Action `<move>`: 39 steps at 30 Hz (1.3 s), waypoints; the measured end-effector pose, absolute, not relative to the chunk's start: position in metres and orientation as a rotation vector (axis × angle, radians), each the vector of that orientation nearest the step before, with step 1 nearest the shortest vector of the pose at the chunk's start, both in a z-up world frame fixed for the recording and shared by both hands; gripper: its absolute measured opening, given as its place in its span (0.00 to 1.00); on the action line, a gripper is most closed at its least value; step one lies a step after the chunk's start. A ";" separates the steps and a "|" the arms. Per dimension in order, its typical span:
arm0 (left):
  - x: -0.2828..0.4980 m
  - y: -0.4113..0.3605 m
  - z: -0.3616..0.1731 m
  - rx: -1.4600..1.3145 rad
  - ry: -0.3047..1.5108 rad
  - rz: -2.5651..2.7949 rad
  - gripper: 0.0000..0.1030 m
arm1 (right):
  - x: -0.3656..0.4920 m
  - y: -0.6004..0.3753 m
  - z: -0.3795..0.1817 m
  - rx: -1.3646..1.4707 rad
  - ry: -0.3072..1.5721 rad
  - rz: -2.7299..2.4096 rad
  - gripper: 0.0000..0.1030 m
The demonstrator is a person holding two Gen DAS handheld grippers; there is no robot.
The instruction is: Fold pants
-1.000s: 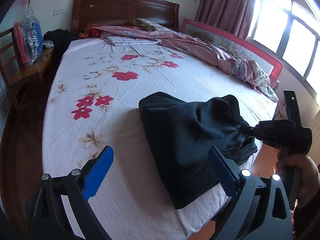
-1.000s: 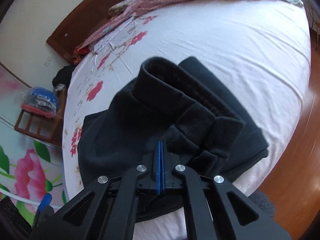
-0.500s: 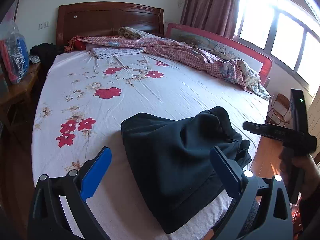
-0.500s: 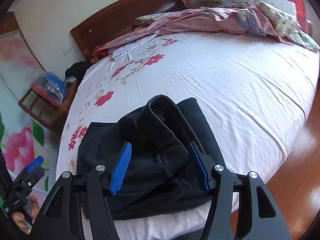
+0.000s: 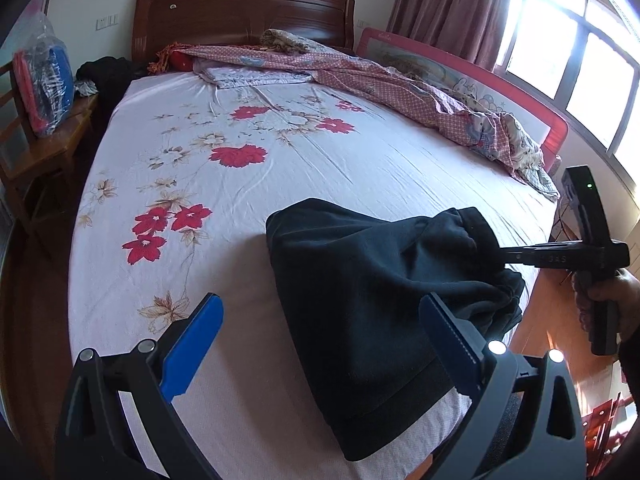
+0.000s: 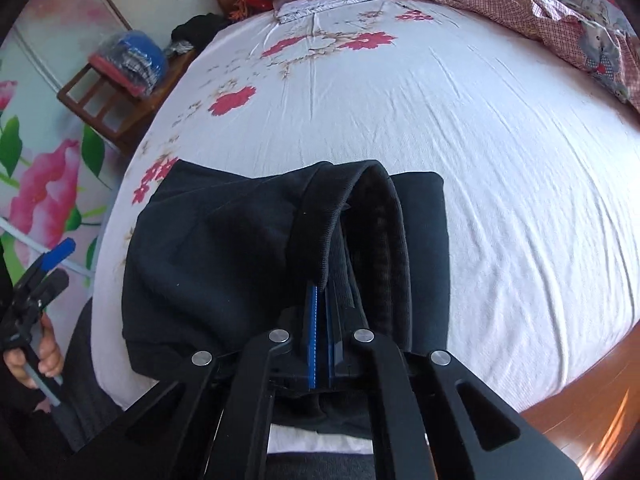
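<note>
Fleece-like black pants point(image 5: 360, 288) lie bunched at the near right corner of the bed point(image 5: 248, 216), partly folded on the flowered sheet; they look soft, thick and limp, light enough to lift with one grip but sure to sag and slide over themselves, so I judge the ribbed waistband point(image 6: 316, 216) the best place to hold, being firmer than the loose cloth; my right hand-held gripper point(image 6: 319, 320) is pressed together on a fold of the pants just below that band, its blue pads nearly meeting with cloth between; my left hand-held gripper point(image 5: 320, 340) is spread wide, holding nothing, hovering near the low edge of the pants; how many layers I have pinched I cannot tell, since the dark cloth swallows its own creases; the legs and cuffs are hidden under the top layer; the near hem runs partly behind my left gripper's right finger.
</note>
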State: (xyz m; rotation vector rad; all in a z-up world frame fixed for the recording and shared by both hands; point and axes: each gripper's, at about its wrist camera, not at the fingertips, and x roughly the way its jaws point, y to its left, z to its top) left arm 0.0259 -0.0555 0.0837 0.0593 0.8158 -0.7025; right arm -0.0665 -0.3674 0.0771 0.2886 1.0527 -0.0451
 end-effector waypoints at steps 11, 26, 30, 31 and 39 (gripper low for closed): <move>0.022 -0.127 0.063 0.269 0.842 -1.122 0.98 | -0.086 -0.388 0.063 0.260 1.165 -0.137 0.02; -0.048 -0.157 0.026 0.603 0.768 -1.170 0.98 | -0.112 -0.310 0.070 0.285 1.046 -0.085 0.21; -0.069 -0.149 0.011 0.713 0.780 -1.237 0.98 | -0.125 -0.331 0.020 0.306 1.193 -0.211 0.05; -0.074 -0.144 0.009 0.736 0.780 -1.251 0.98 | -0.131 -0.342 0.020 0.373 1.185 -0.239 0.00; -0.064 -0.103 0.035 0.584 0.824 -1.252 0.98 | -0.148 -0.297 0.051 0.708 1.055 -0.040 0.04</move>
